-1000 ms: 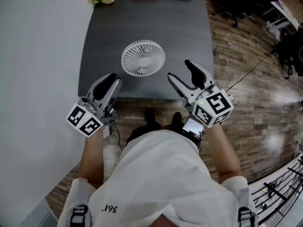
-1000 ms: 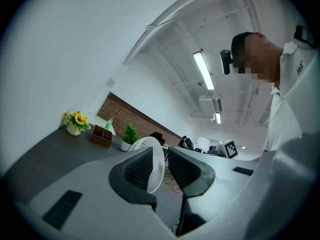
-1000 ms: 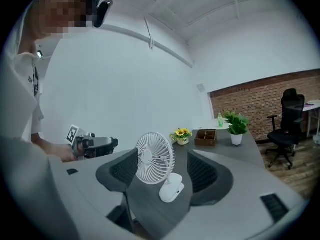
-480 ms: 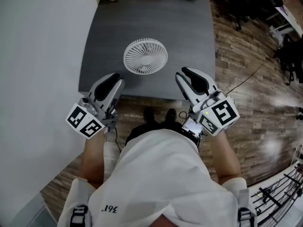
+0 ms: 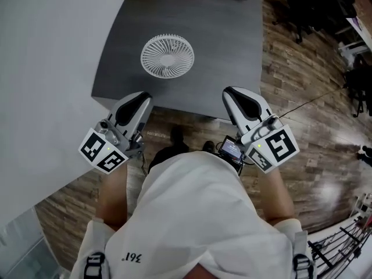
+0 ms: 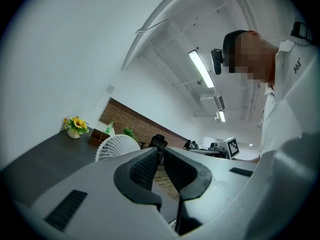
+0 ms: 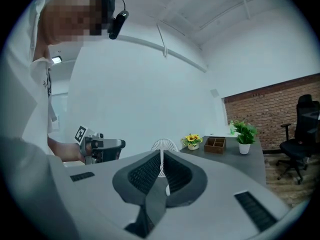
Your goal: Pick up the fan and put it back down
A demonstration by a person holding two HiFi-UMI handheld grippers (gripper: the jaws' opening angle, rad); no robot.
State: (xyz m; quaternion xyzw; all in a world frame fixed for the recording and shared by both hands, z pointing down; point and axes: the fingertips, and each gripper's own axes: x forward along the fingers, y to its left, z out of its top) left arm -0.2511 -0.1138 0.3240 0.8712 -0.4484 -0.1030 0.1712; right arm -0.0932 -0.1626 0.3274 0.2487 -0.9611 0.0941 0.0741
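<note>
Fan (image 5: 167,56) lies flat, grille up, on the dark table (image 5: 226,45), untouched, toward twelve o'clock in the head view. The left gripper (image 5: 139,97) hangs just off the table's near edge. Its jaws have just been closing to a narrow slit, with nothing between them, and the fan sits at about one o'clock from it. The right gripper (image 5: 231,92), jaws just drawn together and empty, has the fan at about ten o'clock and farther off. The fan is round, so no long axis matters. The left looks nearer.

I see dark grey table (image 5: 224,51) on wood-plank floor (image 5: 302,92); white wall (image 5: 46,68) left, brick wall (image 7: 272,101) far end, ceiling strip light (image 6: 201,69) on.
</note>
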